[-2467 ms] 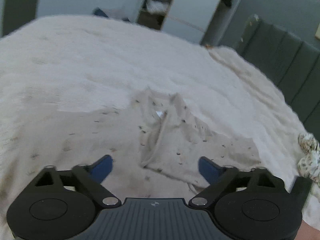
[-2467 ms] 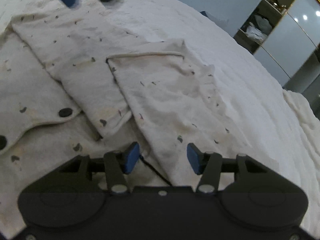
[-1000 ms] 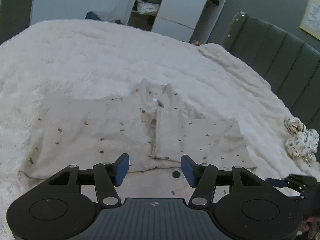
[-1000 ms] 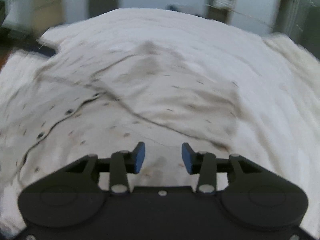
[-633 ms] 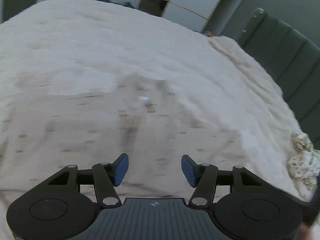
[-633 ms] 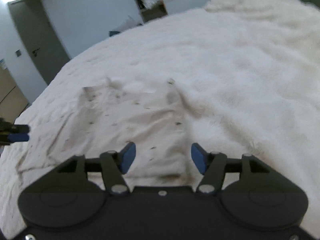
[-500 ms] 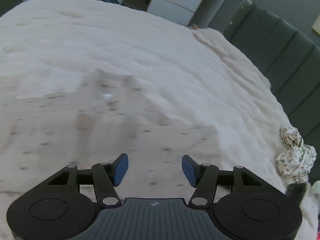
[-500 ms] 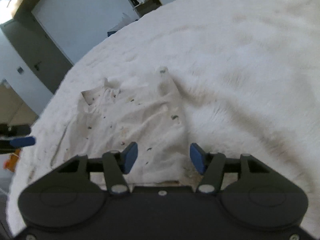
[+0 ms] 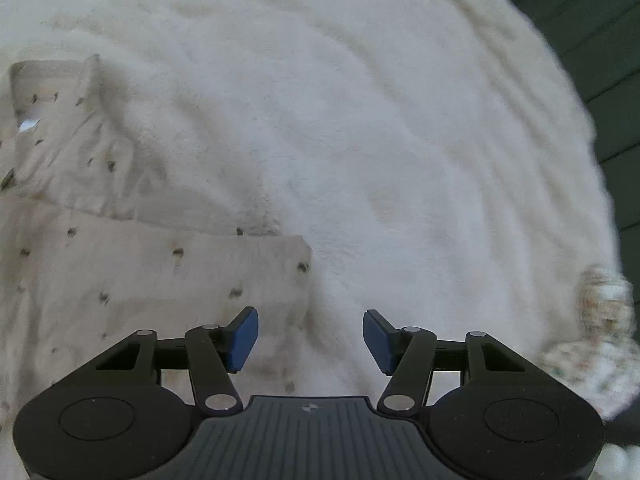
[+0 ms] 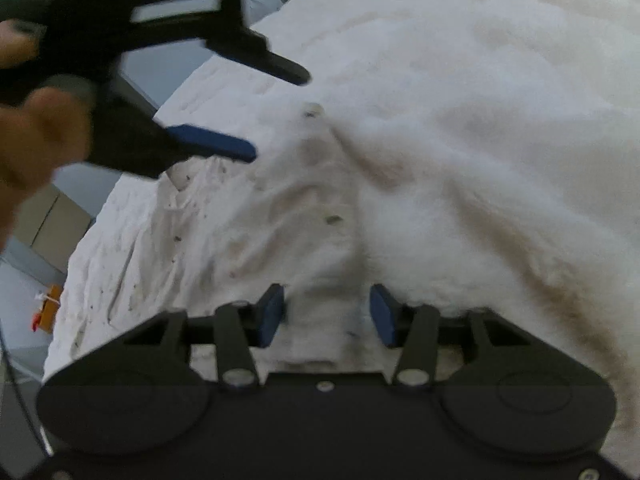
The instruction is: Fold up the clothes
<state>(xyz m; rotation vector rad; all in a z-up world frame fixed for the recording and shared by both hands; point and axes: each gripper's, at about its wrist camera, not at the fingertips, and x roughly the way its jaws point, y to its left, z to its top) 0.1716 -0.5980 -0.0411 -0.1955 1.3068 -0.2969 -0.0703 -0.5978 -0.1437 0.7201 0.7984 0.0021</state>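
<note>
A cream shirt (image 9: 120, 264) with small dark specks lies flat on the white fluffy bedspread (image 9: 400, 140). In the left wrist view its folded right edge ends just ahead of my left gripper (image 9: 310, 340), which is open and empty, hovering over that edge. In the right wrist view the shirt (image 10: 240, 232) spreads to the left, and my right gripper (image 10: 328, 316) is open with the shirt's edge lying between its jaws. The left gripper (image 10: 208, 108) shows there at upper left, held by a hand.
A bundle of floral cloth (image 9: 600, 328) lies at the bed's right edge. A dark green padded headboard (image 9: 592, 32) stands at the far right. A cupboard and grey floor (image 10: 40, 216) are beyond the bed's left side.
Both grippers have dropped closer to the bed. The left one has swung right, to the shirt's right edge. The right one now straddles the shirt's edge, close to the left gripper.
</note>
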